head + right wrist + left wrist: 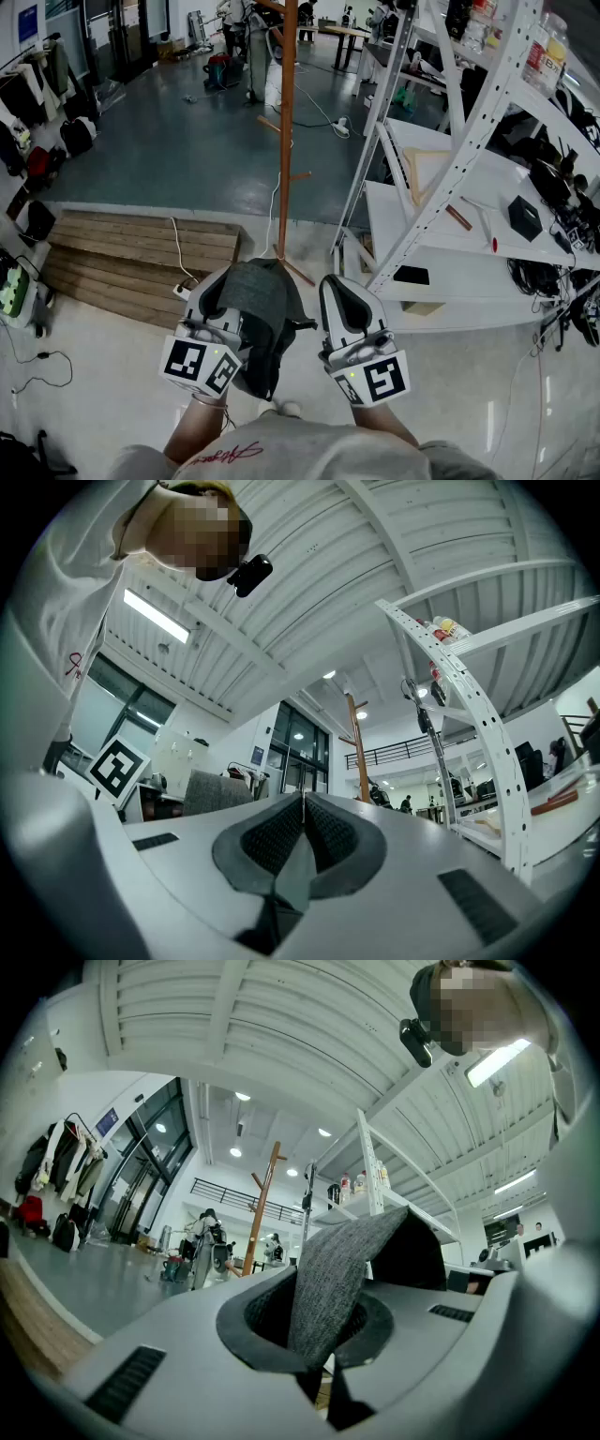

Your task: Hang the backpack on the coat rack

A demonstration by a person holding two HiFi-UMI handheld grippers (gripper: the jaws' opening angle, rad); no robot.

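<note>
Soft, sagging backpack (269,305), probably light; left gripper (217,292) jaws clamp its grey fabric, right gripper (339,292) jaws together, empty.

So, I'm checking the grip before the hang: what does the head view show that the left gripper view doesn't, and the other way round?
Head view only: the backpack body hanging under the left tool, the right tool, the rack down to its foot, and wooden steps. Left gripper view only: that tool's jaws shut on the backpack's grey strap, and the rack's top. Both: the backpack, the rack ahead, and white shelving.
</note>
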